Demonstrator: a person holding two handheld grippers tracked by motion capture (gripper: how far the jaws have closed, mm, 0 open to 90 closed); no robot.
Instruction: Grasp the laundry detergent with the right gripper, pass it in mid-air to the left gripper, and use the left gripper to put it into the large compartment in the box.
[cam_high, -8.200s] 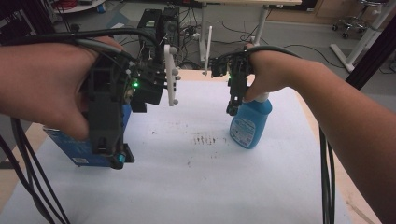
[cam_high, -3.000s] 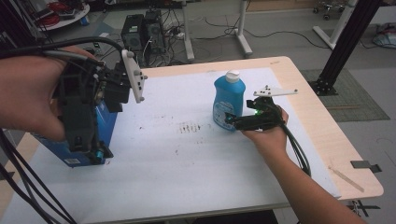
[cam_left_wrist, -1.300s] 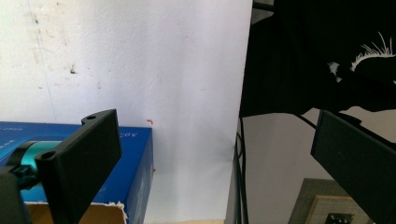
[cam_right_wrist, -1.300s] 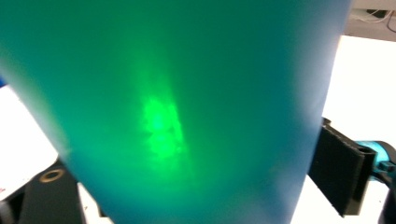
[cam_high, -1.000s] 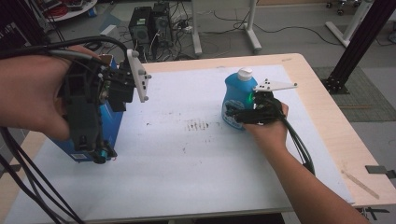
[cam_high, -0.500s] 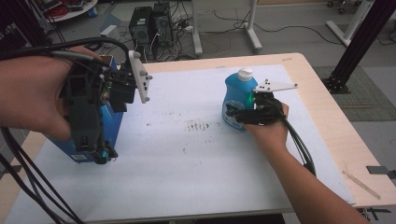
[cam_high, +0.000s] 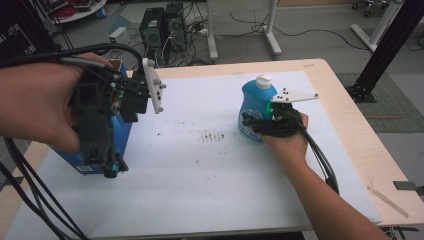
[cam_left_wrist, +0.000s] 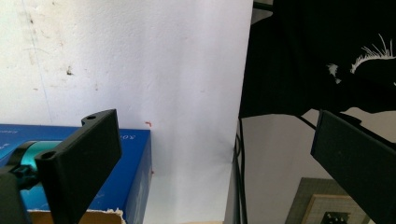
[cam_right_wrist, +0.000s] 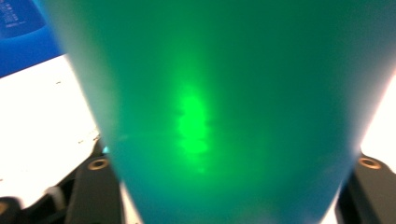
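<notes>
The right claw (cam_high: 252, 125) squeezes the blue bottle (cam_high: 255, 107), which stands on the white mat (cam_high: 210, 170) between its jaws; the left claw (cam_high: 107, 167) hangs wide apart, holding nothing, right above the blue box (cam_high: 82, 155).

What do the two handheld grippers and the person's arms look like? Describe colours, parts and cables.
Both are black. The left gripper has a teal end piece, a white studded plate and thick black cables. The right gripper carries a grey three-cornered plate, a green light and black cables. The forearms are bare, without sleeves.
</notes>
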